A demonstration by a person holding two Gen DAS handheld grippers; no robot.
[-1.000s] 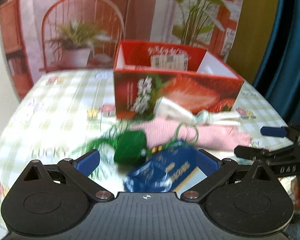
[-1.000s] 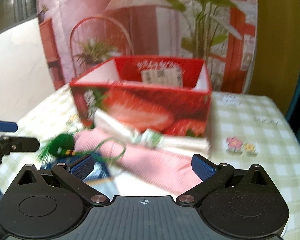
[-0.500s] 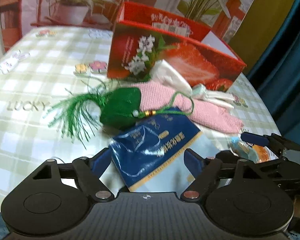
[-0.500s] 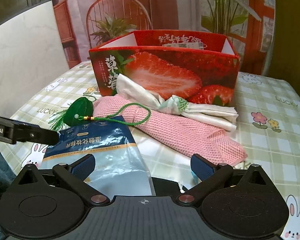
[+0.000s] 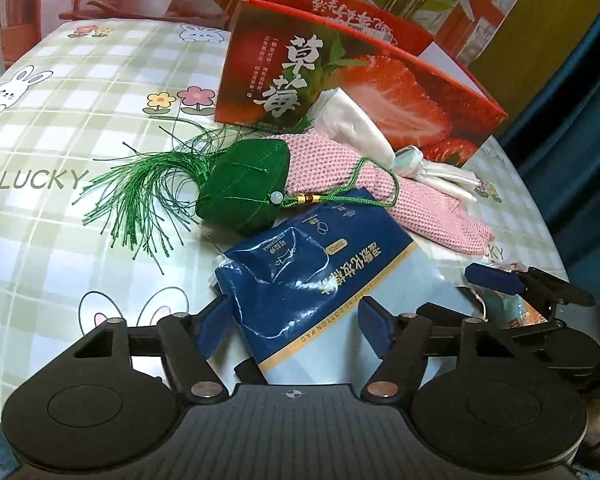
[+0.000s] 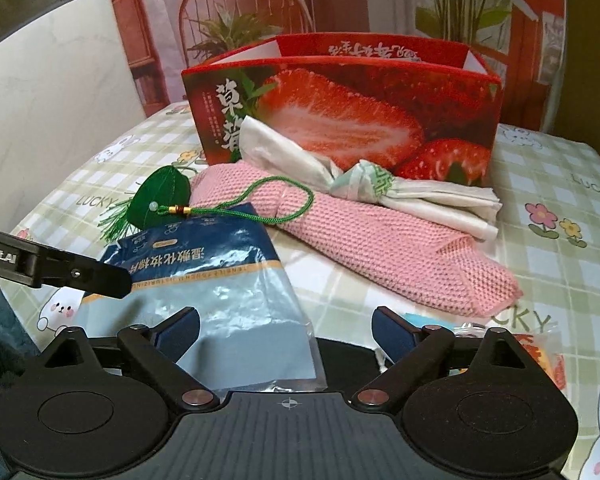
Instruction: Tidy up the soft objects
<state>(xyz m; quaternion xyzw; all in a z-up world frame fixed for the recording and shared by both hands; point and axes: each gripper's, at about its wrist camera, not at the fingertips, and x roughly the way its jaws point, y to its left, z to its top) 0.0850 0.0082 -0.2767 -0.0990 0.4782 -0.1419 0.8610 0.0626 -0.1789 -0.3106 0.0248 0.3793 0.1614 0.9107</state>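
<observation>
Soft objects were seen heaped on the checked tablecloth (image 5: 60, 240) ahead of both tools. Nearest was a blue cotton-pad pouch (image 5: 312, 280), its near end lying between the blue pads of the left gripper (image 5: 296, 320). The jaws of that tool were closing around the pouch; the left pad was seen close against the pouch's edge, while a gap was left at the right pad, so no firm pinch could be confirmed. In the right wrist view the same pouch (image 6: 220, 280) was found ahead and to the left of the right gripper (image 6: 286, 330), with its pale near corner reaching between the pads. These jaws stood wide and were closing too, with neither pad pressed on anything. A small crinkled packet (image 6: 540, 344) was noted just beyond the right pad.

Just beyond the pouch, a green tasselled sachet (image 5: 244, 188) was laid, its looped cord draped over a pink knitted cloth (image 5: 412, 200). A knotted white cloth (image 5: 380, 144) was rested on top of the pink one. Farther off, behind the heap and touching it, an open red strawberry box (image 5: 340, 80) was stood upright. The left tool's finger (image 6: 80, 272) was seen reaching in over the pouch's left edge in the right wrist view.
</observation>
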